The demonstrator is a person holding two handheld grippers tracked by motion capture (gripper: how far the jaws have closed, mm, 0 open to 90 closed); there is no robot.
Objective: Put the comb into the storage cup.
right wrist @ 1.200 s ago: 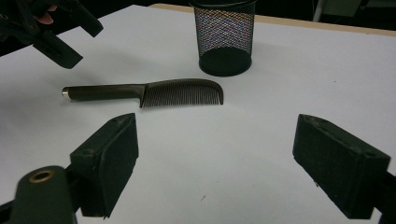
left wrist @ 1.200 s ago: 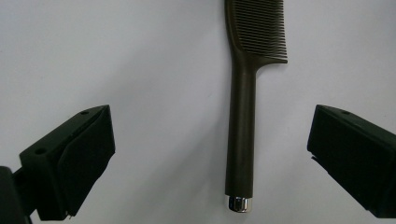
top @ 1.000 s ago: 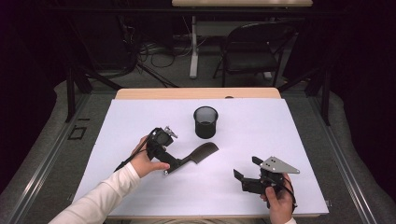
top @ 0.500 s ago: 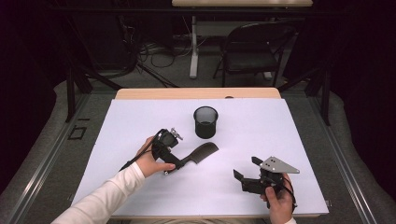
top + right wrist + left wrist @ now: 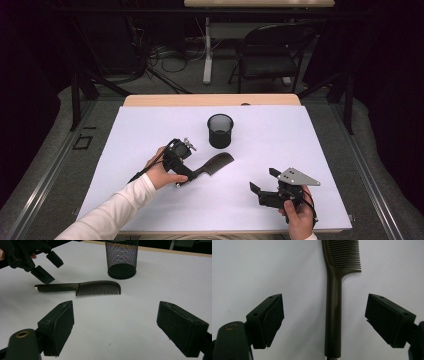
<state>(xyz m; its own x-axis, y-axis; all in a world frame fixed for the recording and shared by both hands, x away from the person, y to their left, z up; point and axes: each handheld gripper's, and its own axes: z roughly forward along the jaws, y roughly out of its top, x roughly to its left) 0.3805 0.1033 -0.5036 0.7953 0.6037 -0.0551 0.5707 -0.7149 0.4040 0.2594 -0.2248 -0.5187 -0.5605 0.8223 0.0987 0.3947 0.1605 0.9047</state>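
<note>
Left gripper (image 5: 186, 176): left of centre in the high view, poised over the handle end of the comb, jaws spread wide; in its own view the handle runs up the middle between them, untouched.
Comb (image 5: 216, 163): flat on the white table (image 5: 300, 135), centre of the high view, teeth end pointing toward the mesh cup (image 5: 220, 131) just above it, apart from it.
Right gripper (image 5: 261, 187): lower right of the high view, jaws apart, holding nothing, well away from the comb.
Step in hand: likely lining up a grasp on the handle.
Next move: probably lower until the jaws straddle the handle, then close squarely across its narrow width.
</note>
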